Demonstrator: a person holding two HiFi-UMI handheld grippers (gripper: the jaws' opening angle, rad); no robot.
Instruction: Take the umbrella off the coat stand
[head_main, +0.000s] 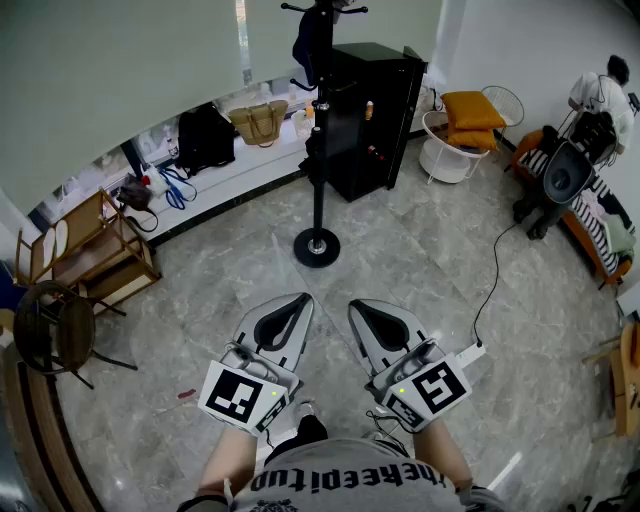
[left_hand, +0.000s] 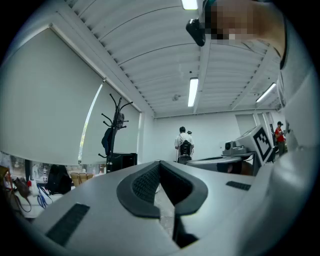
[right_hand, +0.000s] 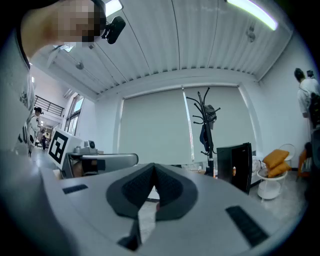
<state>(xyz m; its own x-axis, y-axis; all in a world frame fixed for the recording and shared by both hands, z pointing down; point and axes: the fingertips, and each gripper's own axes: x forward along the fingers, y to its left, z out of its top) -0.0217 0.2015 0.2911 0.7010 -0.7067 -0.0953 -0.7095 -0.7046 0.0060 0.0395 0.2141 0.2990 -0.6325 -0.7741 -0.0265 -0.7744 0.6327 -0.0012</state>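
The umbrella (head_main: 308, 45), a dark blue folded bundle, hangs from the upper hooks of the black coat stand (head_main: 319, 190). The stand's round base sits on the grey marble floor (head_main: 420, 270), just beside a tall black cabinet (head_main: 372, 110). In both gripper views the stand is small and far off, against a pale roller blind.

Nothing of the task looks done yet. The umbrella is on its hook, and the person stands well apart from the stand, with open floor between. The left hand-held gripper (head_main: 288, 305) and the right hand-held gripper (head_main: 368, 310) are side by side in front of the body, held level and aimed roughly towards the stand. In each gripper's own view the dark ribbed pads meet at the tips with nothing between them, so both are closed and empty. What is left, by this reading, is all of it: walking up, opening a hand-held gripper, taking hold of the umbrella and lifting it clear of the hooks.

Along the wall past the stand lie a tan handbag (head_main: 258, 122) and a black bag (head_main: 205, 138). A white round chair with yellow cushions (head_main: 472, 108) stands to the right of the cabinet.

As for writing, each marker cube carries only a black-and-white square pattern. The person's grey shirt (head_main: 345, 480) has a line of print, seen upside down and not surely readable. No brand name can be made out.
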